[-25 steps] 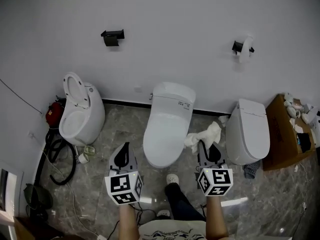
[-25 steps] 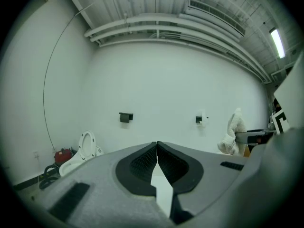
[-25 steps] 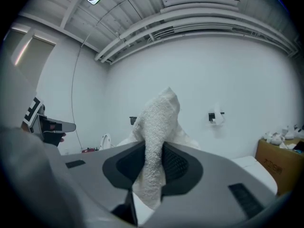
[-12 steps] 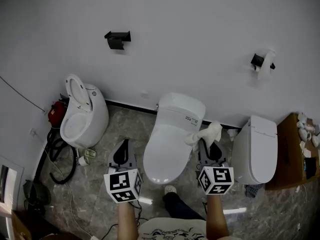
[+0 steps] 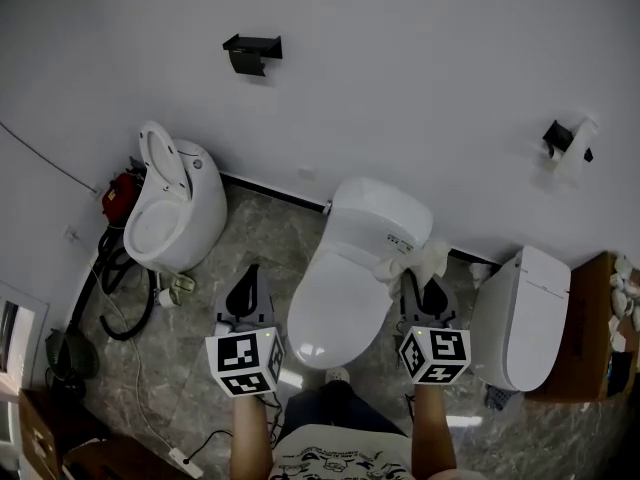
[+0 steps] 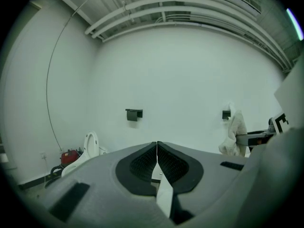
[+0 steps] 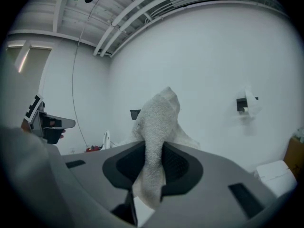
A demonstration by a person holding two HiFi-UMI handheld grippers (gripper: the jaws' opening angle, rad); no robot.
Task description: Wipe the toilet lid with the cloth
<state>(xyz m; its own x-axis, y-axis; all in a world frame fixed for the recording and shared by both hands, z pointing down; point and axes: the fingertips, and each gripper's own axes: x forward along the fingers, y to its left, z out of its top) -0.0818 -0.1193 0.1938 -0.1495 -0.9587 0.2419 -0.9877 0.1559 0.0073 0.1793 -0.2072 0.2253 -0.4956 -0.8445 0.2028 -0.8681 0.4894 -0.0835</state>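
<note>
Cloth [image 5: 418, 261] bunches at the tip of the right tool [image 5: 420, 286] in the head view, over the right edge of the closed toilet lid [image 5: 345, 293], while the left tool [image 5: 250, 278] hangs above the floor [image 5: 250, 228] left of it. The left gripper view shows that tool's jaws pressed together on nothing. The right gripper view shows its jaws clamped on the cloth, which sticks up past them.

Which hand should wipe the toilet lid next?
The right gripper. It is shut on the cloth, close beside the closed toilet lid. The left gripper is shut and holds nothing.
</note>
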